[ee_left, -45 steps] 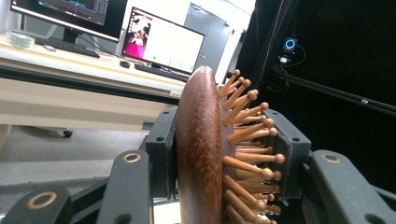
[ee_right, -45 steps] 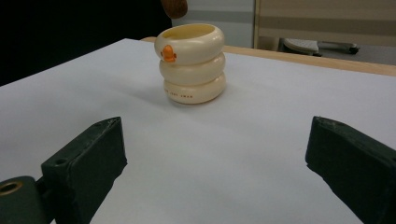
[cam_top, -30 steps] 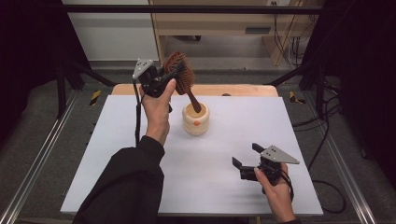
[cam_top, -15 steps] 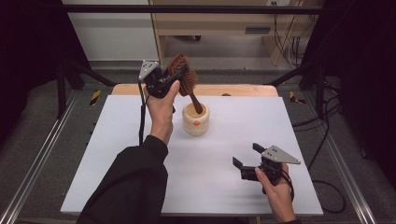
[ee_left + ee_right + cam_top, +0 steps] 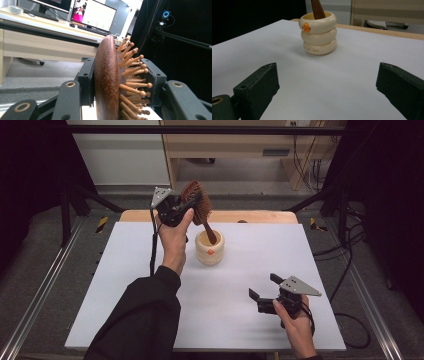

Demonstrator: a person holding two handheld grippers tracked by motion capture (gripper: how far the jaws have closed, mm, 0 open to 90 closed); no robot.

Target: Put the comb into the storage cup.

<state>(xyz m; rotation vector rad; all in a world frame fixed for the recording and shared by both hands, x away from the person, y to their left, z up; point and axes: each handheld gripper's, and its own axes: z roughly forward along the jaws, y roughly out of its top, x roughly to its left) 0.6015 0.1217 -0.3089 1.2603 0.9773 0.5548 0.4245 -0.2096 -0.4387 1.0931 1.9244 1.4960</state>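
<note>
A: High view first. I see the left gripper (image 5: 186, 206) raised over the far side of the table (image 5: 125, 285), its jaws clamped on the head of a wooden hairbrush (image 5: 196, 204). The brush handle slants down from the grip, away toward the right gripper's side, and its tip sits inside the cream cup (image 5: 209, 248).

B: Left gripper view agrees. I note the hairbrush (image 5: 107, 82) wedged between the two black pads, smooth back against one, wooden bristles against the other. Firm hold on the head.

A: And the cup relative to that gripper?

B: Just below it and slightly to the right-hand side, standing upright on the white surface.

A: Right gripper (image 5: 265, 293) is low, close to the near edge of the table, well apart from the cup.

B: Right gripper view: I log jaws spread wide, nothing between them, the cream cup (image 5: 318, 33) straight ahead with the brown handle poking out.
</note>
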